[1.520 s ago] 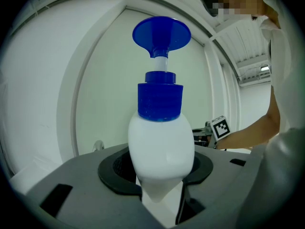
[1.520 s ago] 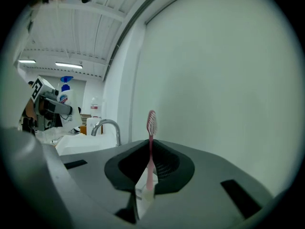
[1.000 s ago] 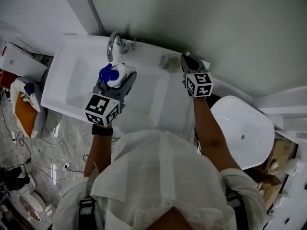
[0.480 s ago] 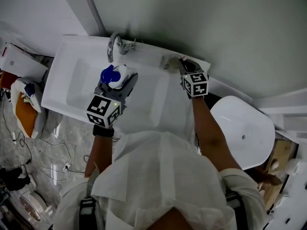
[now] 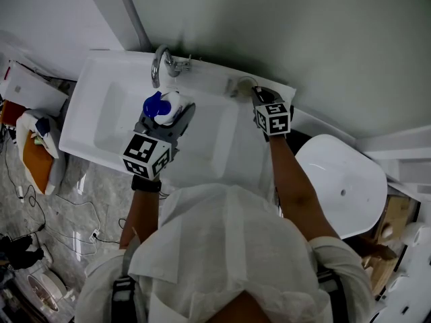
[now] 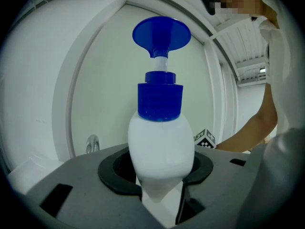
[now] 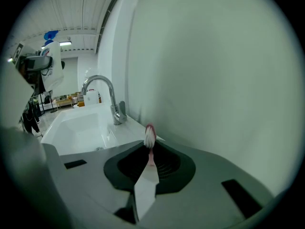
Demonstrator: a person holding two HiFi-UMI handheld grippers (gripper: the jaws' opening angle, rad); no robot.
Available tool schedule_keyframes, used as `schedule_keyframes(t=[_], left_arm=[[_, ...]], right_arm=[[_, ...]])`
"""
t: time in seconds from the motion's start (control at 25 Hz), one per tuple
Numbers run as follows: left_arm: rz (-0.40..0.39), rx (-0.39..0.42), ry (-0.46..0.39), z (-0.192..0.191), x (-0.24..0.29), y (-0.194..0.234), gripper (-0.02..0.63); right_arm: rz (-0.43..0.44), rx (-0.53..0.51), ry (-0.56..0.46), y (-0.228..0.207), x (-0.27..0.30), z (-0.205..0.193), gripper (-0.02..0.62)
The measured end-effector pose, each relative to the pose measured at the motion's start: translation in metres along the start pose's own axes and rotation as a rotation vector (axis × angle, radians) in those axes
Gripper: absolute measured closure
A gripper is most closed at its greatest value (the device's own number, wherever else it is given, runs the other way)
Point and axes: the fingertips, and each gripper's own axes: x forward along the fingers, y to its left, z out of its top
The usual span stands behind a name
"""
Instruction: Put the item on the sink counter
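Note:
My left gripper (image 5: 166,118) is shut on a white pump bottle (image 5: 172,102) with a blue top, which it holds over the white sink basin (image 5: 114,123). In the left gripper view the bottle (image 6: 161,144) stands upright between the jaws. My right gripper (image 5: 258,95) is at the back right of the sink counter (image 5: 214,81), close to a small pale cup (image 5: 240,85). It is shut on a toothbrush (image 7: 149,138) whose pink-and-white head sticks out past the jaws, over the counter near the wall.
A chrome faucet (image 5: 161,62) stands at the back of the basin, left of the right gripper. A white toilet (image 5: 342,183) sits to the right of the sink. Bags and cables (image 5: 35,147) lie on the floor at the left.
The right gripper has come down and slightly left with the toothbrush, closer to the counter by the cup. The left gripper and its bottle have stayed put.

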Motion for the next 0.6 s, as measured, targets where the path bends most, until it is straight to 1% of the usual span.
schedule_keyframes(t=[0.24,0.28,0.36,0.6], left_arm=[[-0.004,0.000,0.001,0.000,0.000,-0.002,0.402],[-0.005,0.000,0.001,-0.001,0.000,-0.002,0.402],[-0.007,-0.001,0.002,-0.001,-0.001,-0.003,0.402],[-0.009,0.002,-0.002,0.000,-0.001,-0.003,0.402]], right_arm=[[0.015,0.003,0.039,0.002,0.001,-0.012,0.566],[0.018,0.005,0.043,0.003,0.001,-0.014,0.555],[0.021,0.012,0.050,0.003,0.001,-0.015,0.504],[0.020,0.016,0.044,0.003,-0.003,-0.016,0.471]])
